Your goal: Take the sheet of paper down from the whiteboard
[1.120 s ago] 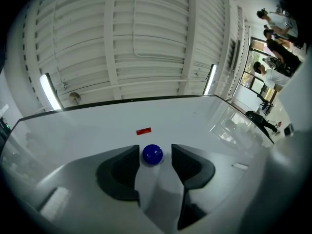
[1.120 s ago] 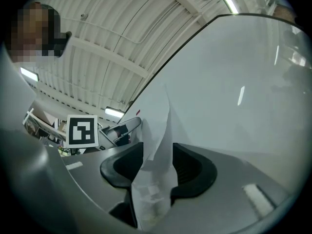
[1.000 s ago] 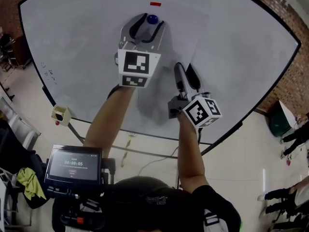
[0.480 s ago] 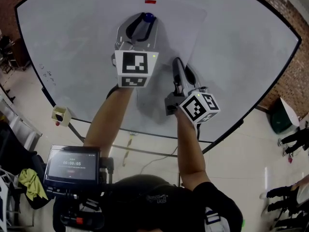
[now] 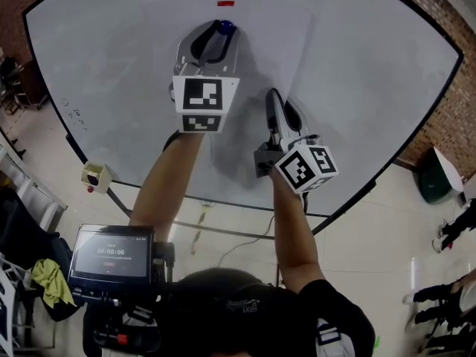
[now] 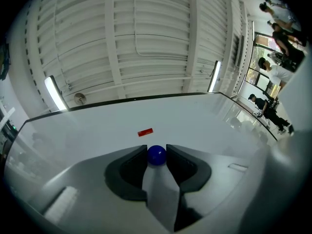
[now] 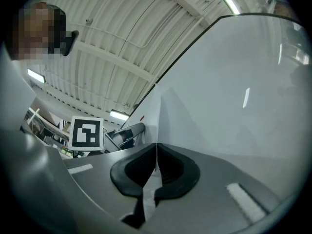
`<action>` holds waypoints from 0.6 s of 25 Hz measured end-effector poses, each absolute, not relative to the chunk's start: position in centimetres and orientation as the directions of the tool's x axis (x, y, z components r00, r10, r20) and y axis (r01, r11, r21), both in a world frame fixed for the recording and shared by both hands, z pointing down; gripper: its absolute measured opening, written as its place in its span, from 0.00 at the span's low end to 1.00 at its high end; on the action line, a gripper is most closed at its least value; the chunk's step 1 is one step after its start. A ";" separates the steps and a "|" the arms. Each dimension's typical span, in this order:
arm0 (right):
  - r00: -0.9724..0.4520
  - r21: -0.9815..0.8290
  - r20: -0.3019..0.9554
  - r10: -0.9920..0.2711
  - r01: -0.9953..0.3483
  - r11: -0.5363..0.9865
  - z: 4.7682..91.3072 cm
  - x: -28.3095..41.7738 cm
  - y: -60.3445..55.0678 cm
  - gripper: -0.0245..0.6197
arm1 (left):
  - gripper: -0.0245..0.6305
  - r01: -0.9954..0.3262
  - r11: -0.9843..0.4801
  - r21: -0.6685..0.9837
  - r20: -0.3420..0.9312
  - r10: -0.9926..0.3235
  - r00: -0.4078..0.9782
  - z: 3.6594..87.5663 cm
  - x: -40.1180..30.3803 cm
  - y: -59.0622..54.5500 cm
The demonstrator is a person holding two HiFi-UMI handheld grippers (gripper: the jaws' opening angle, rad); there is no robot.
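The left gripper (image 5: 221,33) is closed on a blue magnet (image 6: 156,155) (a small ball), which is seated near the top of the sheet of paper (image 5: 277,50) on the whiteboard (image 5: 372,73). The right gripper (image 7: 156,149) is clamped fully together, and the sheet's lower right edge is pinched between its jaws.

The place looked like a big industrial hall used as a lab or workshop. Above the whiteboard (image 5: 372,73) ran a ribbed metal roof (image 6: 156,33) with strip lights (image 6: 52,92). A brick wall (image 5: 455,121) stood behind the whiteboard and a pale glossy floor (image 5: 372,274) lay below it. A small timer screen (image 5: 111,253) stood below the whiteboard's left end. People (image 6: 273,77) stood by windows (image 6: 253,74) off to its right.
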State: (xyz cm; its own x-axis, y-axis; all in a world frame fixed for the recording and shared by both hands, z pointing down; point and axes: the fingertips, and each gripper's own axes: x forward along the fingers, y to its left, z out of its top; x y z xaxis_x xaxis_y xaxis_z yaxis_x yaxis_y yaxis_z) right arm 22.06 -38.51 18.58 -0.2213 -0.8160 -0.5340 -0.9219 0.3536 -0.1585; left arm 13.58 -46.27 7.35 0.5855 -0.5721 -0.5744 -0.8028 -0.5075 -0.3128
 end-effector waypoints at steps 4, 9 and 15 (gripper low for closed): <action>-0.223 -0.158 -0.531 -0.818 -0.922 0.354 18.8 22.4 -37.7 0.06 | 0.22 -0.797 -0.511 -0.321 -0.549 -0.586 0.596 8.1 13.9 -46.0; -0.235 -0.143 -0.483 -0.843 -0.929 0.341 21.4 22.7 -36.7 0.06 | 0.22 -0.799 -0.505 -0.327 -0.534 -0.599 0.597 10.1 13.2 -44.9; -0.255 -0.164 -0.444 -0.859 -0.919 0.358 24.2 25.3 -31.8 0.06 | 0.22 -0.811 -0.476 -0.341 -0.487 -0.649 0.585 12.5 14.3 -40.1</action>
State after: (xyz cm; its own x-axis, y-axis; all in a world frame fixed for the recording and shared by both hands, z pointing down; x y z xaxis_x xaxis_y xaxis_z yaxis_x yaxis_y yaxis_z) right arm 25.26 -31.81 24.22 -0.2550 -0.8588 -0.4443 -0.9194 0.3576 -0.1635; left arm 14.34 -40.09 12.47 0.5853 -0.6486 -0.4866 -0.8107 -0.4760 -0.3408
